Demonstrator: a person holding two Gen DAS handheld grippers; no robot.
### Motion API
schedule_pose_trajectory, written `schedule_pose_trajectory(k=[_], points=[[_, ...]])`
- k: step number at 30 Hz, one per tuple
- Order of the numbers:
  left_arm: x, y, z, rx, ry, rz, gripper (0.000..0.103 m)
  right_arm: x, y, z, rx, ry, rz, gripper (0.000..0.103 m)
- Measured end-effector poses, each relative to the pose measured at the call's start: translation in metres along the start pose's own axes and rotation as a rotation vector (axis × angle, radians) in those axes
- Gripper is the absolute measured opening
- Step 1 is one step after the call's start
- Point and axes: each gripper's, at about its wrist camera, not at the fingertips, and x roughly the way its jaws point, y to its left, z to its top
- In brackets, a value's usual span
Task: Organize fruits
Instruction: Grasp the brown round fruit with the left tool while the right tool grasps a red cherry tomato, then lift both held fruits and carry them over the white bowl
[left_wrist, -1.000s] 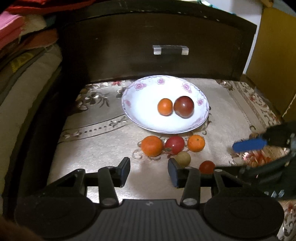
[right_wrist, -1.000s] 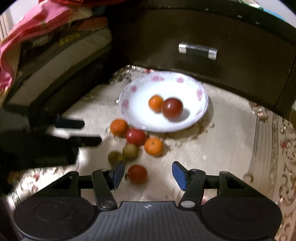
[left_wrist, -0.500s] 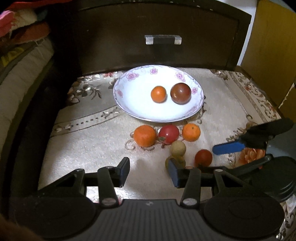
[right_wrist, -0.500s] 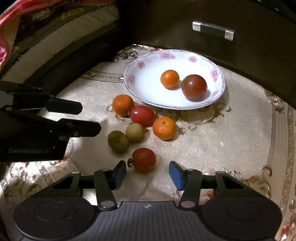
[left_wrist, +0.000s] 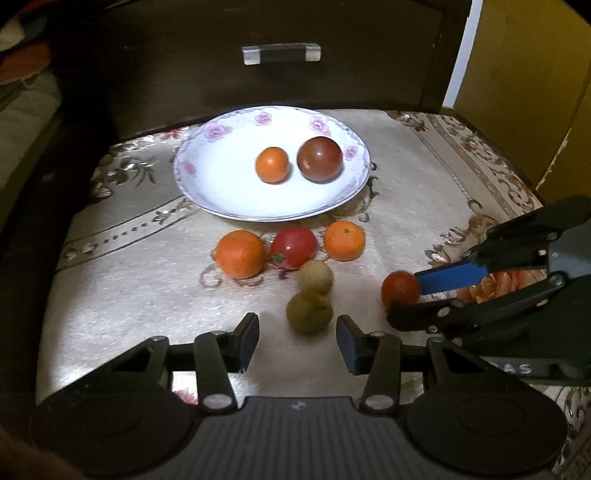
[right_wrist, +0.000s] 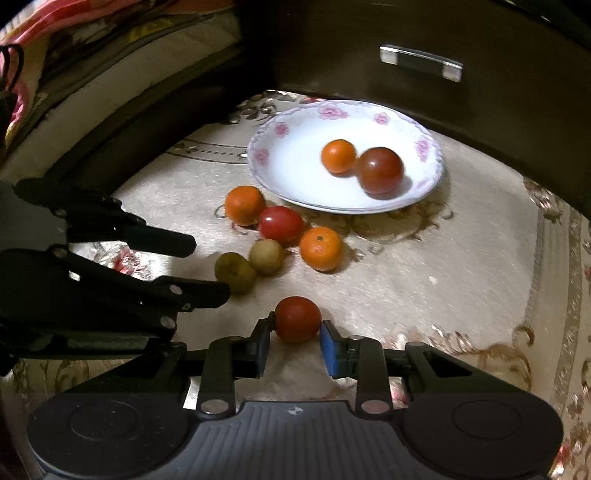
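Left wrist view: low over the cloth (left_wrist: 129, 288), facing the plate (left_wrist: 221, 199) and drawer handle (left_wrist: 280, 53) head-on, right gripper (left_wrist: 400, 295) in at right. Right wrist view: nearer, angled leftward, left gripper (right_wrist: 207, 266) in at left. Shared: plate, loose fruit (right_wrist: 282, 223), handle.

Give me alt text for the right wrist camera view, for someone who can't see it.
The right gripper closes its two fingers around a small red tomato on a patterned cloth. Beyond lie five more loose fruits and a floral plate holding an orange and a dark tomato; the left gripper reaches in, open.
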Motion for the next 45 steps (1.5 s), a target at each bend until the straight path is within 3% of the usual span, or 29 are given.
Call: schedule_pose_trajectory(k=[5, 12, 23, 32, 45], points=[[0.011, -0.007, 0.002, 0.015, -0.001, 0.010, 0.050, -0.005, -0.006, -0.002, 0.019, -0.002, -0.020, 0.026], [0.011, -0.008, 0.000, 0.002, 0.001, 0.019, 0.036, -0.004, -0.012, -0.006, 0.027, 0.012, -0.024, 0.027], [-0.002, -0.001, -0.012, 0.013, 0.027, -0.006, 0.035, -0.004, -0.013, -0.005, 0.017, 0.020, -0.030, 0.031], [-0.001, -0.003, -0.013, 0.045, 0.036, -0.012, 0.039, -0.003, -0.013, -0.006, -0.002, 0.017, -0.045, 0.049], [0.000, -0.003, -0.015, 0.048, 0.013, 0.017, 0.042, 0.000, -0.008, -0.006, -0.028, 0.001, -0.042, 0.049]])
